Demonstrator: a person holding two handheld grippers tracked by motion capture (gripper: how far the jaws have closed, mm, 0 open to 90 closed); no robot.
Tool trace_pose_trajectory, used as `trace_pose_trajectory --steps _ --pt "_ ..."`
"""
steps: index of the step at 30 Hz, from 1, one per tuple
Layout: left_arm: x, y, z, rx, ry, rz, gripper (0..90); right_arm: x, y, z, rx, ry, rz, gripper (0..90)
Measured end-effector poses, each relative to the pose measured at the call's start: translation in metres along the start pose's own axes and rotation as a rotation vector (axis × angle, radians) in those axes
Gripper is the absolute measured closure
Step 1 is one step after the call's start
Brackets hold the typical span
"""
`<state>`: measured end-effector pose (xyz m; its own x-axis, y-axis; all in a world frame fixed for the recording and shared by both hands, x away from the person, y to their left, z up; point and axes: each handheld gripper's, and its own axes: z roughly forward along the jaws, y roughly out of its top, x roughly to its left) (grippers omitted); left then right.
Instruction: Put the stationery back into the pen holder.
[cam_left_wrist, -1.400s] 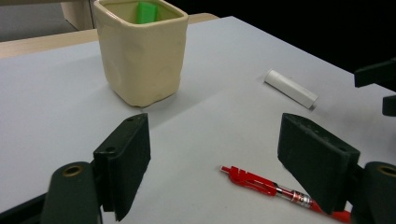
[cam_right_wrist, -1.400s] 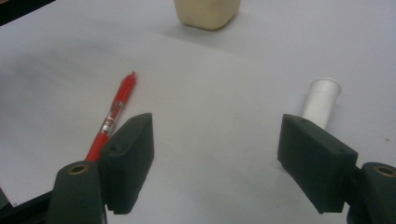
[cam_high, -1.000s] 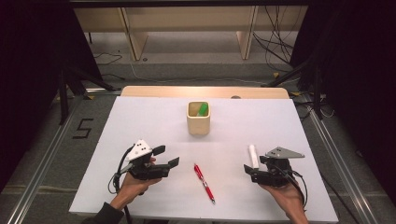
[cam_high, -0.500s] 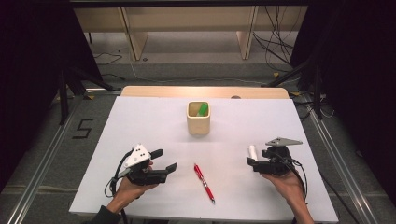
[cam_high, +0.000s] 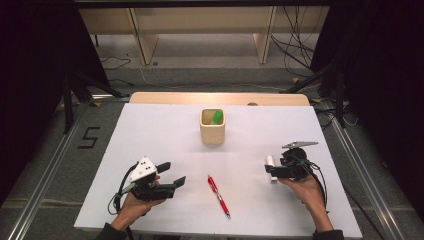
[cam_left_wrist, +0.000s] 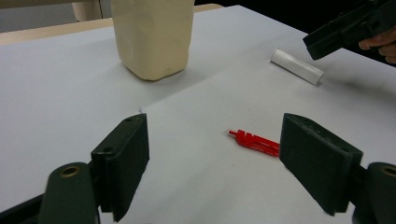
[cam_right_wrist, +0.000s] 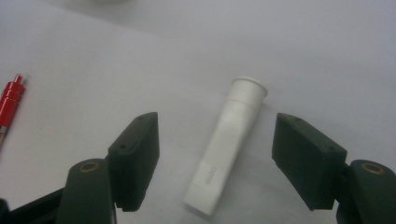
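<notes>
While the right tongs (cam_right_wrist: 215, 154) hang low over the counter (cam_high: 150, 130), their two black jaws stand wide on either side of a white glue stick (cam_right_wrist: 227, 144) that lies flat between them, untouched by either pad. They have just been closing a little, yet a clear gap shows on both sides of the tube. The step in hand, as I judge it, is the approach for a pick: the stick is framed but not gripped. Next the tongs need to settle down to the counter and close across the middle of the tube, square to its length, so that the round body does not roll or squirt out. The likely goal is the cream pen holder (cam_high: 212, 127) at the middle of the counter, well apart from the stick, where something green (cam_high: 217, 117) already stands.

The left tongs (cam_high: 171, 174) hover wide and empty near the front left edge, pointing toward a red pen (cam_high: 218, 196) that lies on the counter between the two hands.

From above, the right hand (cam_high: 305, 187) and its tongs cover most of the glue stick, leaving a white end in sight. The print on the tube is too blurred to read. What the green thing in the holder is cannot be made out, and the pen's far end is cut off in both gripper views.
</notes>
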<state>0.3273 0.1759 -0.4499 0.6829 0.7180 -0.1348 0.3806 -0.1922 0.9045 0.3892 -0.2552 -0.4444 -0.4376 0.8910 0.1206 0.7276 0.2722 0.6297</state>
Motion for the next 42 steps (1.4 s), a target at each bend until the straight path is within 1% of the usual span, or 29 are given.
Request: trace_pose_trajectory --steps 4,7,8,12,17,23,28,36,39,41,42 --pt "0.002 -0.001 0.0 -0.01 -0.002 -0.015 23.7 -0.003 0.005 0.004 0.016 -0.007 0.006 34.0" --pt "0.002 -0.001 0.0 -0.015 0.017 -0.004 23.7 -0.004 0.009 0.006 0.029 -0.012 0.008 35.2" --pt "0.002 -0.001 0.0 -0.021 0.02 -0.008 23.8 -0.005 0.01 0.007 0.03 -0.011 0.01 36.2" --pt "0.002 -0.001 0.0 -0.021 0.017 -0.012 23.6 -0.005 0.013 0.014 0.054 -0.014 0.012 39.1" --pt "0.002 -0.002 0.001 -0.017 0.02 -0.005 23.6 -0.007 0.014 0.024 0.092 -0.047 0.026 41.2" --pt "0.001 -0.003 0.002 -0.013 0.021 -0.01 23.9 -0.006 0.016 0.027 0.085 -0.053 0.037 44.7" --pt "0.001 -0.002 0.002 -0.014 0.019 -0.01 23.8 -0.005 0.016 0.032 0.108 -0.06 0.032 47.2" --pt "0.001 -0.003 0.003 -0.012 0.02 -0.007 23.9 -0.005 0.016 0.037 0.12 -0.067 0.035 53.4" --pt "0.003 -0.002 0.002 -0.017 0.021 -0.01 23.8 -0.006 0.016 0.038 0.122 -0.065 0.045 54.2" --pt "0.003 -0.003 0.002 -0.022 0.022 -0.017 23.8 -0.007 0.016 0.04 0.125 -0.075 0.053 56.3" --pt "0.003 -0.003 0.002 -0.021 0.022 -0.018 23.8 -0.007 0.016 0.041 0.128 -0.077 0.049 56.6"
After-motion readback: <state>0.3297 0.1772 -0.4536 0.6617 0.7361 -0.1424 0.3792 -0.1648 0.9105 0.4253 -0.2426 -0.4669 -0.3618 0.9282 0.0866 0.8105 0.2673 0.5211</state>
